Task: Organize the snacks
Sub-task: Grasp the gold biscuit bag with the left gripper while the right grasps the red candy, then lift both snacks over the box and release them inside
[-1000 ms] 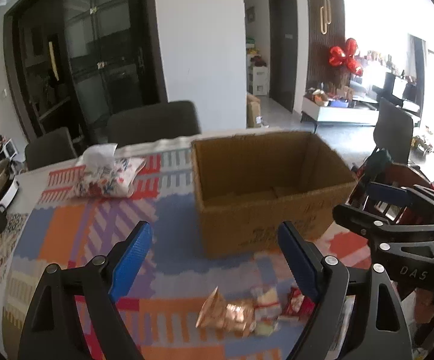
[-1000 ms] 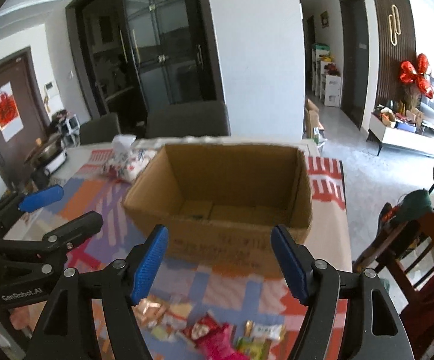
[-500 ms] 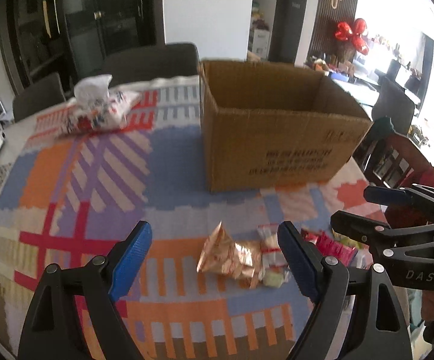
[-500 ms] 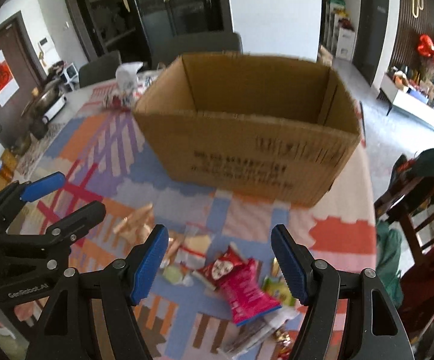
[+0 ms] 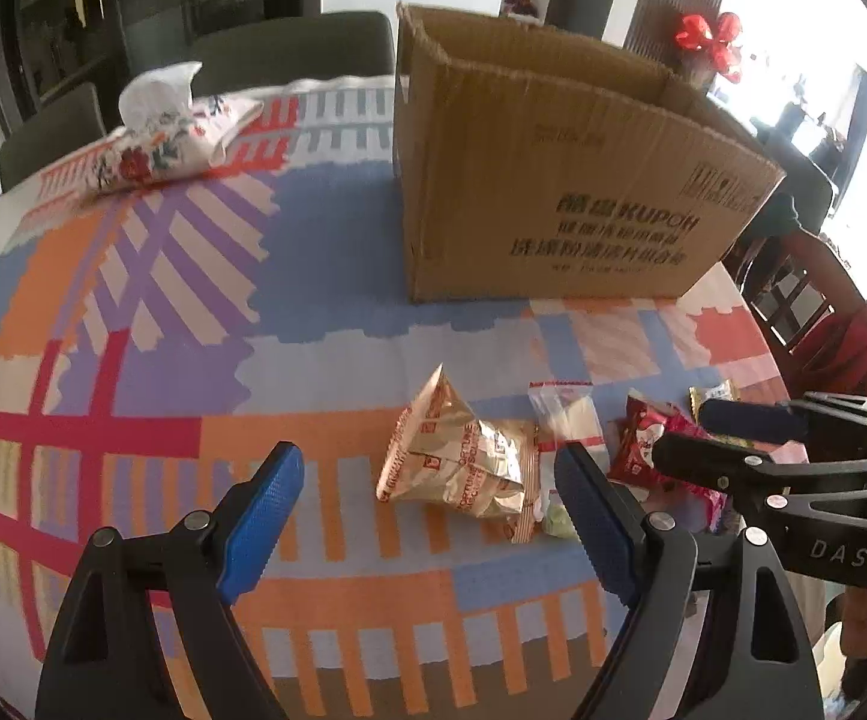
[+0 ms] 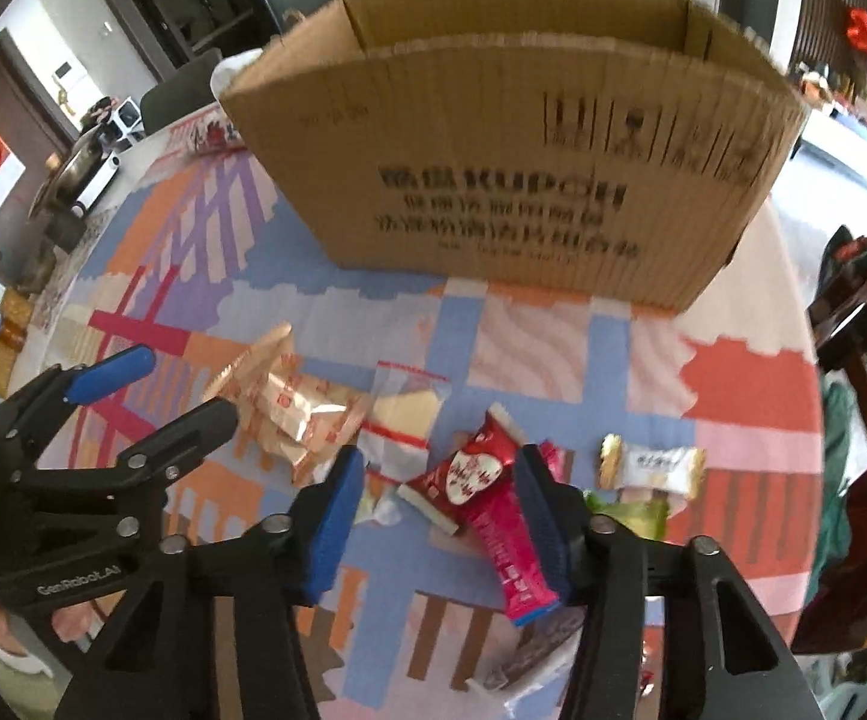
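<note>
An open cardboard box (image 5: pixel 559 180) stands on the patterned tablecloth; it also shows in the right wrist view (image 6: pixel 511 138). Loose snacks lie in front of it: a gold packet (image 5: pixel 463 456) (image 6: pixel 289 408), a clear packet with a pale biscuit (image 5: pixel 565 420) (image 6: pixel 406 420), red packets (image 6: pixel 487 492) and a white and gold bar (image 6: pixel 652 468). My left gripper (image 5: pixel 427 528) is open just short of the gold packet. My right gripper (image 6: pixel 442 534) is open, its jaws on either side of the red packets, low over the table.
A floral tissue pouch (image 5: pixel 163 138) lies at the back left of the table. Dark chairs (image 5: pixel 289 48) stand behind the table and a wooden chair (image 6: pixel 865 324) to the right. A pot and small items (image 6: pixel 67 180) sit at the far left edge.
Both grippers have come down and forward towards the snacks. The right gripper's jaws have narrowed and now flank the red packets. The box looms larger.
</note>
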Available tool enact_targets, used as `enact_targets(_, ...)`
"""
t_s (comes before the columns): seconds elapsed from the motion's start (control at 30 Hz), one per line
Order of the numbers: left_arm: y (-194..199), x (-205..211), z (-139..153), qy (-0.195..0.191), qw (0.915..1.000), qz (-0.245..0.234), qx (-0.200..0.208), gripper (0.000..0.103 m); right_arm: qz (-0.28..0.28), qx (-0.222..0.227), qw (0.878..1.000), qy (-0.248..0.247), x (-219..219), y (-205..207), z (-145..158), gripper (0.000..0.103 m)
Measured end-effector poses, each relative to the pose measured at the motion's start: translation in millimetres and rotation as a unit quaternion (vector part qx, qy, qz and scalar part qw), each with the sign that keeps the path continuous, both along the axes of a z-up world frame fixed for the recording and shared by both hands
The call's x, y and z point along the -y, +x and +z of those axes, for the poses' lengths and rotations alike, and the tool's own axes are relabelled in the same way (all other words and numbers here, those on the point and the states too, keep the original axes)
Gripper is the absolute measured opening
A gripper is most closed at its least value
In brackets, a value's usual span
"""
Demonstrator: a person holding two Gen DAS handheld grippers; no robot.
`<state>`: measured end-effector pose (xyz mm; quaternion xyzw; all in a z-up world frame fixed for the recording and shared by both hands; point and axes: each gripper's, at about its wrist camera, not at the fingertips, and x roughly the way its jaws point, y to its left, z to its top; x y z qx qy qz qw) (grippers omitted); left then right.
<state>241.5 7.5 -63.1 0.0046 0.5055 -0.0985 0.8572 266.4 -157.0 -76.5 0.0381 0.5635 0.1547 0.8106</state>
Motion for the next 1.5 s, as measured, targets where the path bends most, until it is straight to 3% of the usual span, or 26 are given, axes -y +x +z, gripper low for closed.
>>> enact_targets(0.1,2.3,1.6,-6.5,-0.002,0.9999,-0.001,-0.010,0.086,-0.008,-0.019,1.000,0.009,-0.4,1.0,-10.2,0.043)
enact_targets(0.5,22.7,4.9,-27.7,-0.019,0.9987,0.019,-0.044,0.085,-0.053,-0.062,0.996,0.036,6.3,17.6,-36.3,0.041)
enact_targets(0.73,30.5,7.3,-39.4,-0.018,0.9977,0.021,-0.061,0.072,-0.056,-0.066,0.996,0.019,3.8,29.0,-48.5,0.033)
enact_targets(0.83,28.8,9.1,-40.9,-0.024,0.9972,0.015,-0.069,0.060,-0.054,-0.071,0.996,0.023,0.0,32.3,-53.5,0.033)
enact_targets(0.9,27.2,10.1,-42.1,-0.028,0.9967,0.011,-0.075,0.057,-0.049,-0.068,0.996,0.013,-2.9,31.9,-53.2,0.033)
enact_targets(1.23,17.7,14.5,-27.2,-0.005,0.9990,0.005,-0.044,0.039,-0.045,-0.056,0.997,0.013,-0.1,27.7,-52.6,0.027)
enact_targets(1.5,7.6,15.7,-2.1,0.006,1.0000,0.001,0.000,0.037,-0.047,-0.018,0.999,0.015,7.4,16.7,-30.4,0.027)
